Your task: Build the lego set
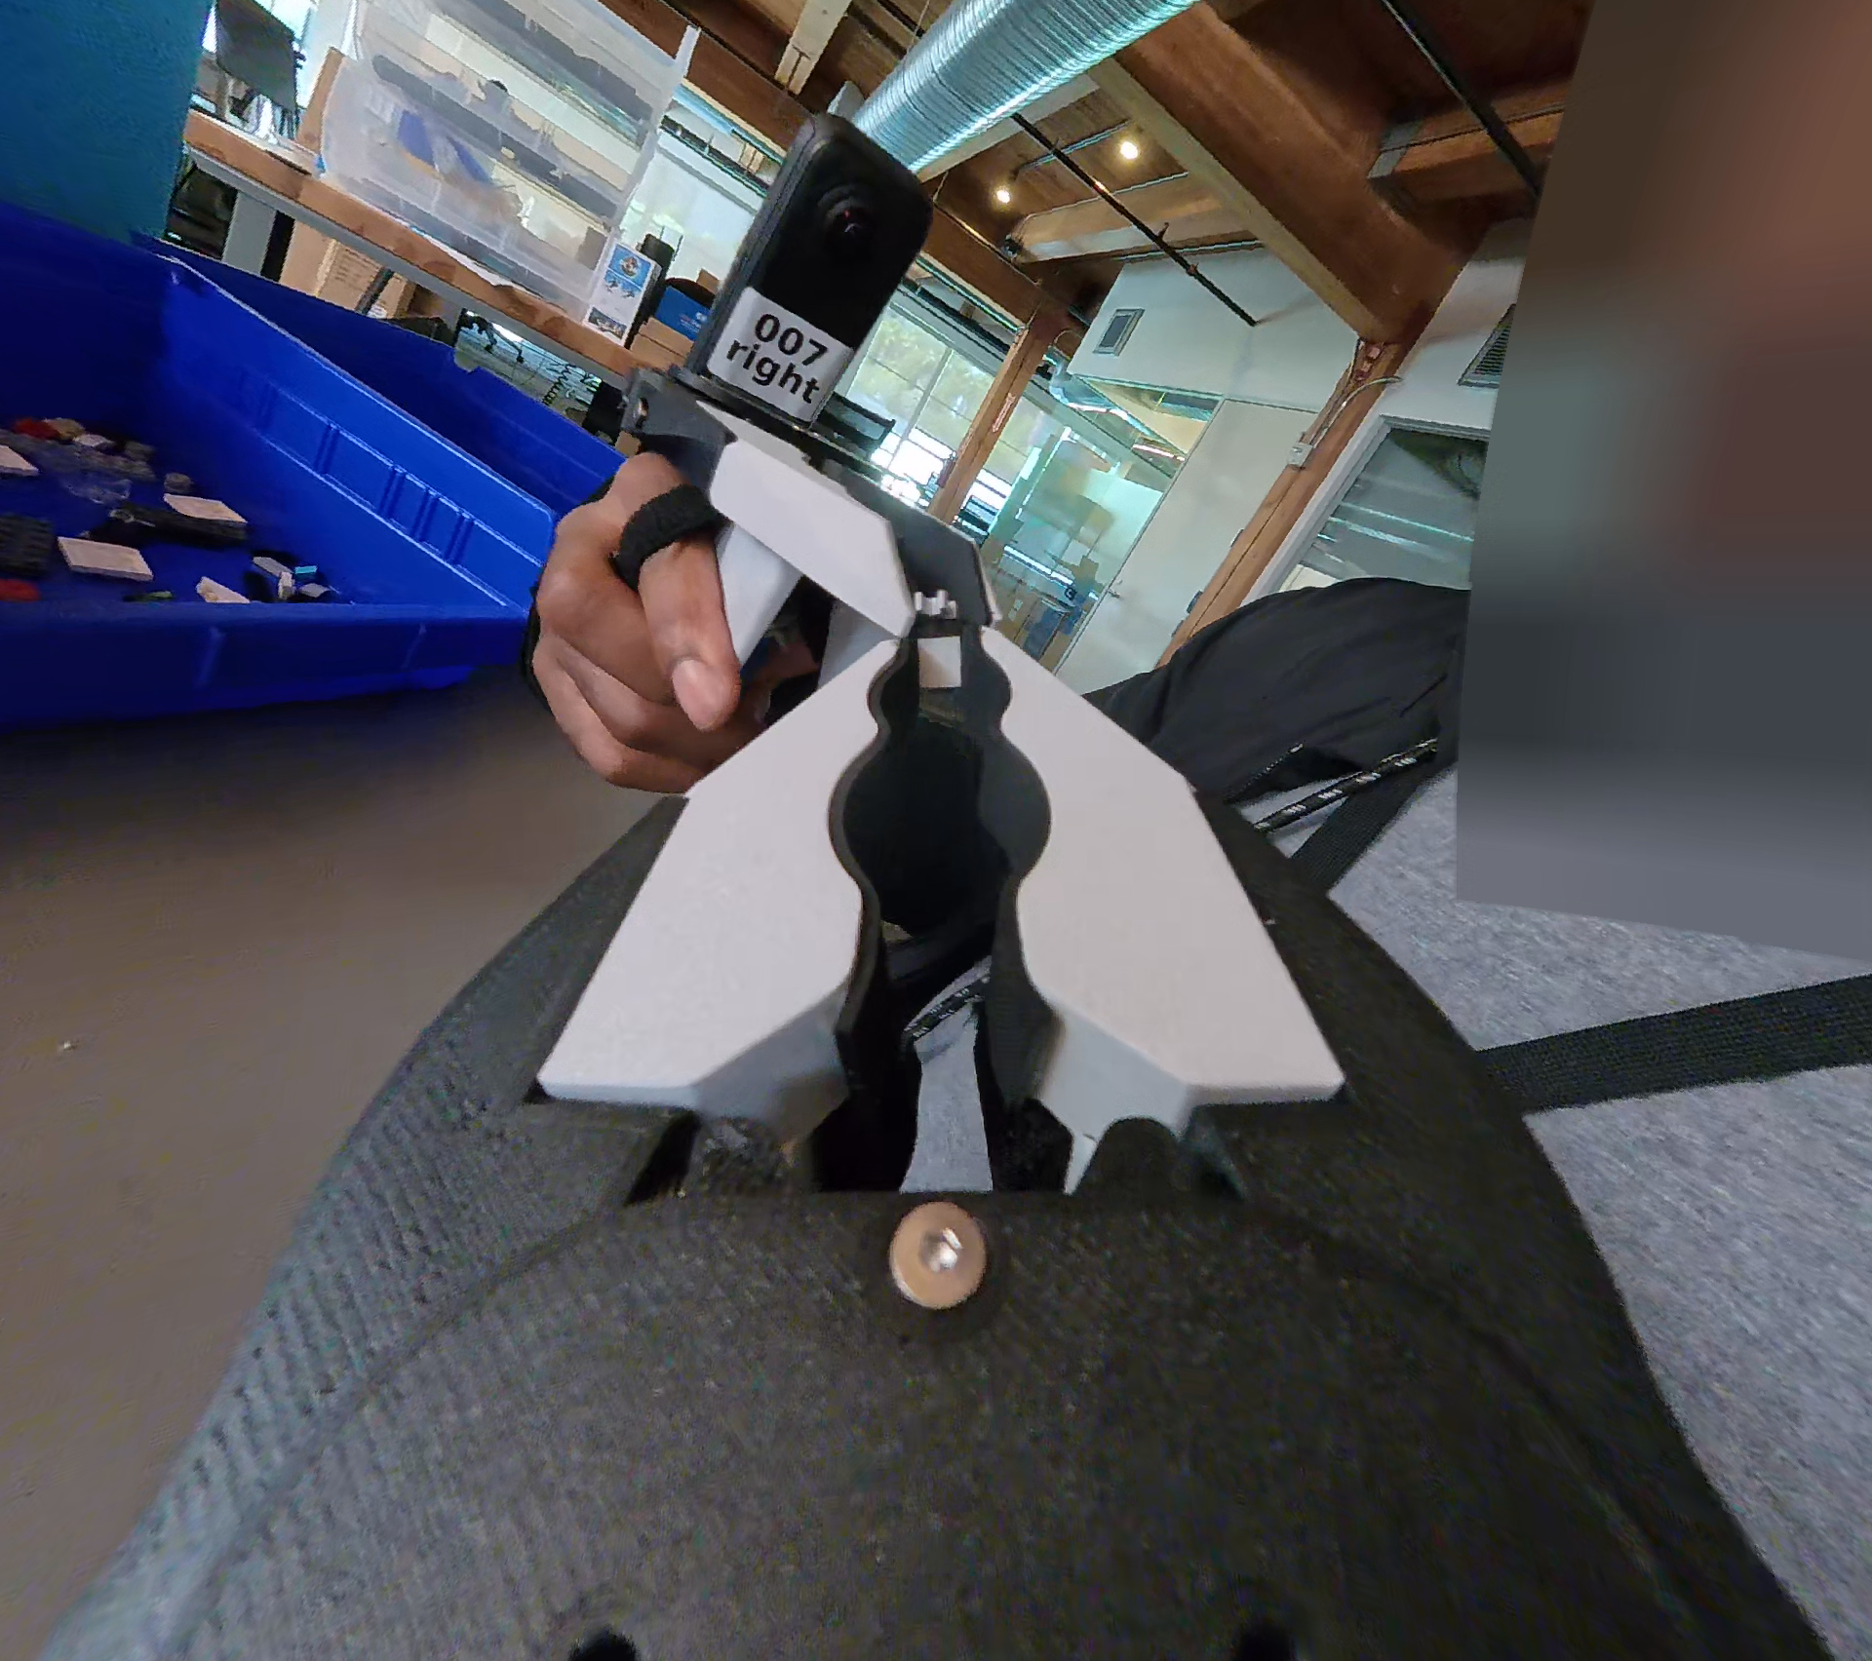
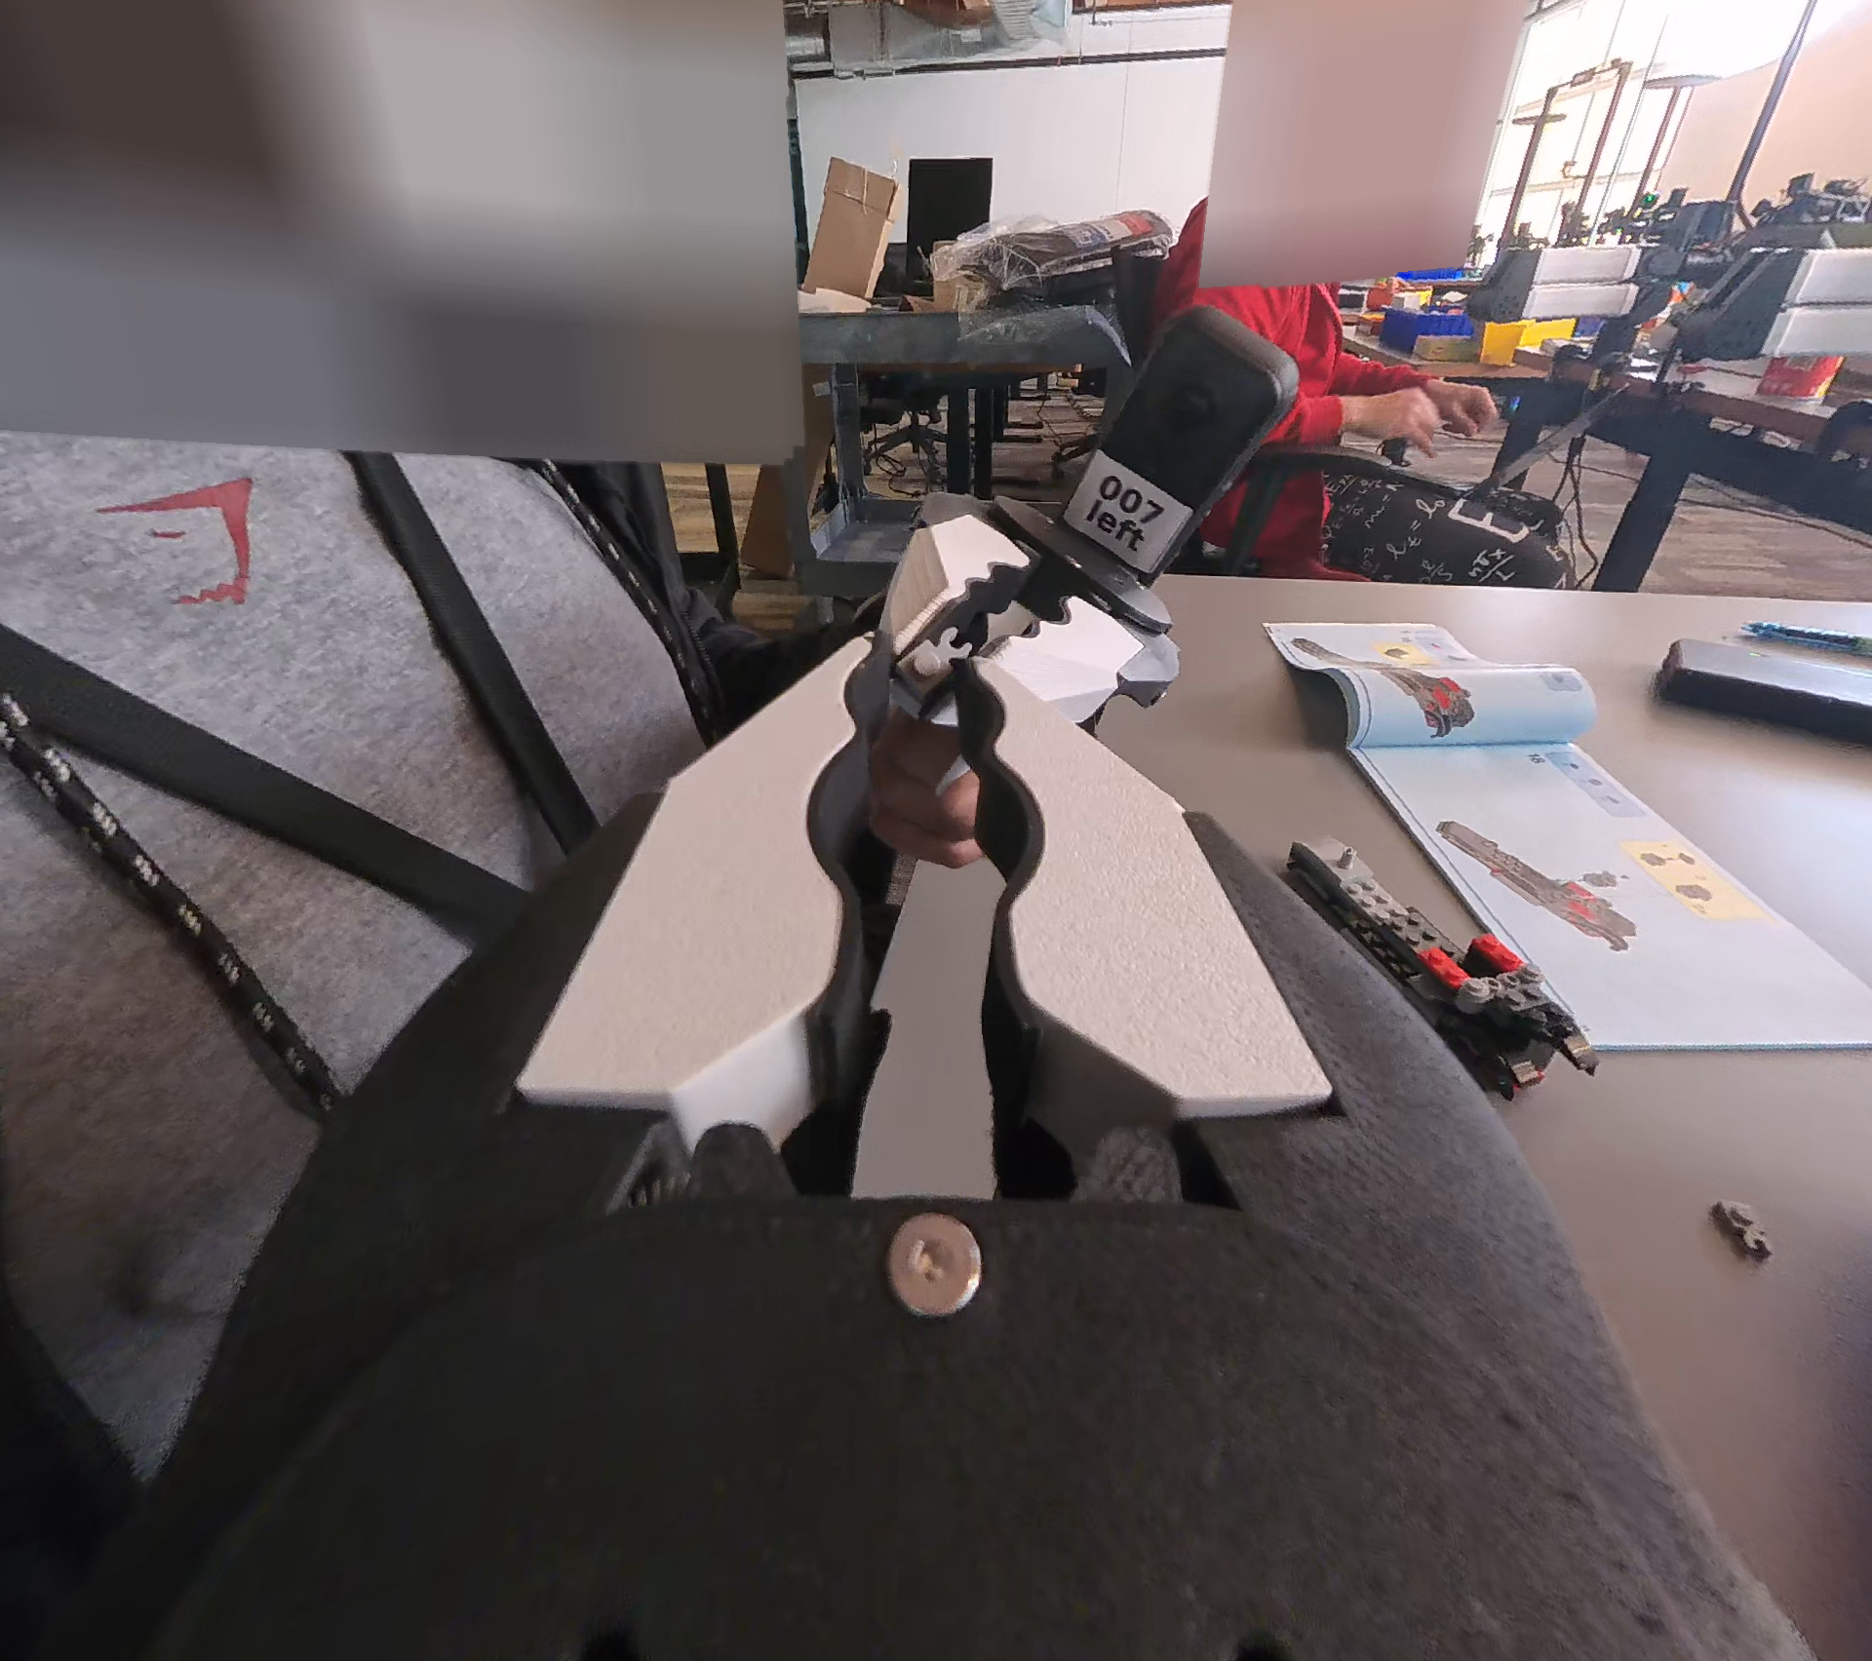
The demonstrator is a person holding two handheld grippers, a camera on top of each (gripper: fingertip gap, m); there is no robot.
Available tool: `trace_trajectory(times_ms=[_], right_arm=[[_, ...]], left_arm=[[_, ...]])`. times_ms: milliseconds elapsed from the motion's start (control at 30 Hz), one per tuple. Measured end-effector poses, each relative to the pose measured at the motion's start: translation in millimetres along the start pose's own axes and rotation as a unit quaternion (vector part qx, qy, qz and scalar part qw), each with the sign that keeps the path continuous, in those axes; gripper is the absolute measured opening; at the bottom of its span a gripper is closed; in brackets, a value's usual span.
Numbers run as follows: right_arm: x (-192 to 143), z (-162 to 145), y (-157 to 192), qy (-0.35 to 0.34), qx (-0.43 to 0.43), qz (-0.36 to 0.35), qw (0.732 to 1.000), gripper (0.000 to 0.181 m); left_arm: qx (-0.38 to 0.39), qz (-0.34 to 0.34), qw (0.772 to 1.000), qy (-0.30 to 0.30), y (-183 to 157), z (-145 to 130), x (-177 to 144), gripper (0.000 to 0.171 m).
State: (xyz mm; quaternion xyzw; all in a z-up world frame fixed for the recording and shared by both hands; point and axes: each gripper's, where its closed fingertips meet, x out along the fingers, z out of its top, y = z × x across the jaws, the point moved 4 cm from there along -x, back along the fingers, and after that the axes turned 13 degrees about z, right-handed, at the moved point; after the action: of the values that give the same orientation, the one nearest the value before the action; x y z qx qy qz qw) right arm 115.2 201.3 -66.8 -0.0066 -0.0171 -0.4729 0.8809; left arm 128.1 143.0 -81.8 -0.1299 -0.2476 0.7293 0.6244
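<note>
My two grippers meet tip to tip in the air above the grey table. My left gripper is shut on a small light grey lego piece. My right gripper comes at it from above and is shut on a small studded light grey piece. The two pieces touch. In the right wrist view the left gripper shows a studded piece in its tips. A partly built dark grey, black and red model lies on the table beside the open instruction booklet.
A blue bin with several loose pieces stands at the left. A loose small grey piece, a black phone and a pen lie on the table. A person in red sits at a farther table. The tips of both grippers are at nearly the same place.
</note>
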Motion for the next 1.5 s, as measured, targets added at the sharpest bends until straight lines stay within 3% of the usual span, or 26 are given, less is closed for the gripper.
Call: trace_trajectory(times_ms=[600, 900, 1067, 1267, 1500], right_arm=[[2.7, 1.2, -3.4, -0.011, -0.01, 0.033, 0.999, 0.012], [-5.6, 9.0, -4.7, -0.031, -0.008, -0.01, 0.999, 0.025], [0.0, 5.0, -4.0, -0.013, 0.007, -0.008, 1.0, 0.024], [1.3, 3.1, -5.1, -0.003, 0.017, -0.012, 1.0, 0.01], [0.2, 0.8, -5.2, 0.005, 0.036, -0.014, 0.999, 0.011]], left_arm=[[-0.098, -0.073, 0.992, -0.022, 1.8, -0.4, -0.9, 0.009], [-0.071, -0.045, 0.996, -0.027, 3.8, 3.2, -5.1, 0.008], [-0.051, -0.032, 0.998, -0.017, 2.3, 0.6, -2.9, 0.008], [-0.025, -0.011, 1.0, -0.001, 2.3, -1.8, -1.1, 0.008], [0.012, 0.021, 1.0, 0.007, 3.0, -1.4, -2.0, 0.008]])
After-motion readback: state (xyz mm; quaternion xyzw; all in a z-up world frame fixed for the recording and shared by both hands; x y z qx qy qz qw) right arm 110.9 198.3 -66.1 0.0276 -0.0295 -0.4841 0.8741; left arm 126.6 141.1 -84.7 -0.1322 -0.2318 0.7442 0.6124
